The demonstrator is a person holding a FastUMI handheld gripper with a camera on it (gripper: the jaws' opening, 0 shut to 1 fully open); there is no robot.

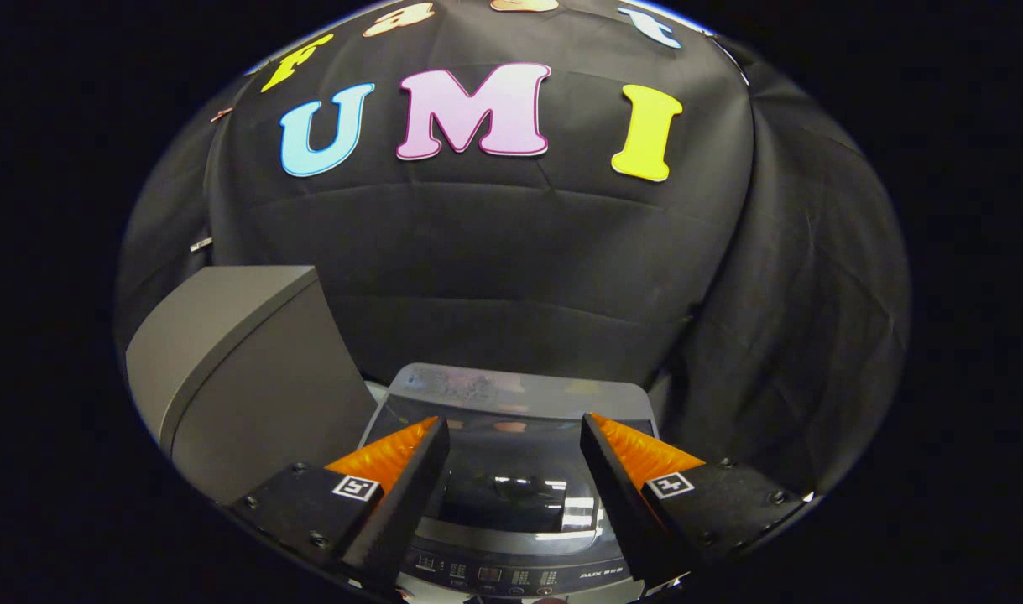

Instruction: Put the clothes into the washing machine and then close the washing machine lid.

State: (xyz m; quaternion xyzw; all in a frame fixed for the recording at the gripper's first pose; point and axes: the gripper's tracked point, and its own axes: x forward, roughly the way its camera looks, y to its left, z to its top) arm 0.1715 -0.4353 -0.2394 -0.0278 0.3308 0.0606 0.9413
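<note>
Between spread tongs (511, 436), glossy closed lid (511, 491)

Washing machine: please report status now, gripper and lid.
Gripper open, empty, above the washing machine. Glass lid down flat, looks closed. Grey box beside machine, apart from fingers.

1 washing machine (511, 495), lid down; 1 grey cabinet (242, 377); 1 gripper (511, 436), 2 fingers (394, 478) spread, empty.
</note>
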